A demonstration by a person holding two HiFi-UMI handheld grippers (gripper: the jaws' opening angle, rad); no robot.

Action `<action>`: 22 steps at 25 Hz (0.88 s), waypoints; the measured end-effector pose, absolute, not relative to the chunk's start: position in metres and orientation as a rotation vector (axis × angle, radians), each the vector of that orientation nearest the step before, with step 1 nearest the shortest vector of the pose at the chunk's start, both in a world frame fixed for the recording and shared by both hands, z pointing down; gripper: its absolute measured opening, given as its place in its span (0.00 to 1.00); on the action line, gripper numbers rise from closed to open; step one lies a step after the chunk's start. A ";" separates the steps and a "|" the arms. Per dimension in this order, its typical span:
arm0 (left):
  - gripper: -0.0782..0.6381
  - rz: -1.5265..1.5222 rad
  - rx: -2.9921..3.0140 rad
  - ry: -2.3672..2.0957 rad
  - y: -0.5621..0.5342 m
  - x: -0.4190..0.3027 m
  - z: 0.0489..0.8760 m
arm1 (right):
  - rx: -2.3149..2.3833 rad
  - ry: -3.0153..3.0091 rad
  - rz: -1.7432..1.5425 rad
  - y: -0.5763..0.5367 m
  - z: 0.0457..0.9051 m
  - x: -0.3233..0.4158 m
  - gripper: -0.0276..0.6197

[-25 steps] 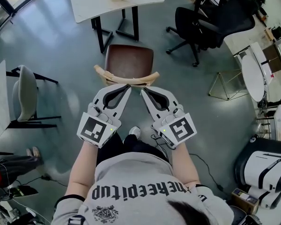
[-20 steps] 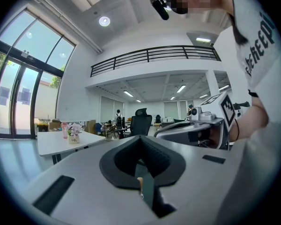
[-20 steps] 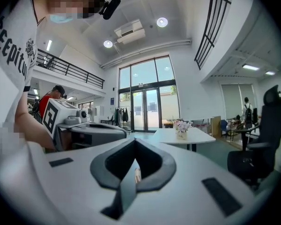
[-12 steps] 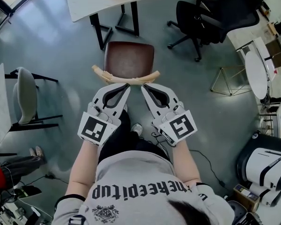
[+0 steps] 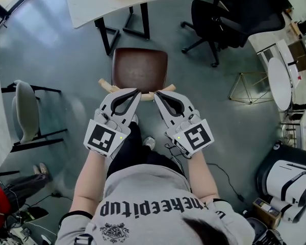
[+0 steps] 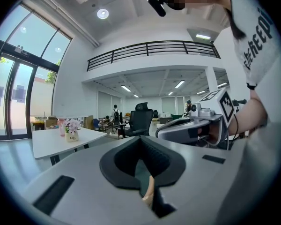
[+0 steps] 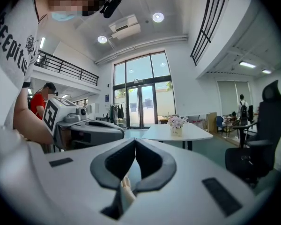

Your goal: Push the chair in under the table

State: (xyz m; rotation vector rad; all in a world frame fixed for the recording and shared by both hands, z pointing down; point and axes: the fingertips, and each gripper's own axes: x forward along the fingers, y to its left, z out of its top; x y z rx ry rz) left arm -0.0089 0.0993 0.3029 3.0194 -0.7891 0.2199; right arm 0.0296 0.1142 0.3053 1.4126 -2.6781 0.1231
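Grey floor [image 5: 61,55] runs through an open office with tall windows and a black office chair [image 5: 229,19]. The print on my shirt [image 5: 148,200] reads only in part, "eepitup". The label on the flower vase [image 6: 72,132] is too small to read. The chair [image 5: 140,68] stands just short of the white table [image 5: 92,4]. My left gripper [image 5: 136,91] and right gripper [image 5: 156,95] cover the middle of its pale backrest [image 5: 105,84]. Both have their jaws closed tip to tip, gripping nothing, with a sliver of wood showing through each hollow.
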 end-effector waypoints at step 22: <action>0.13 0.620 3.008 -0.689 0.026 -0.041 0.405 | 1.254 -2.556 0.277 0.052 0.391 0.019 0.08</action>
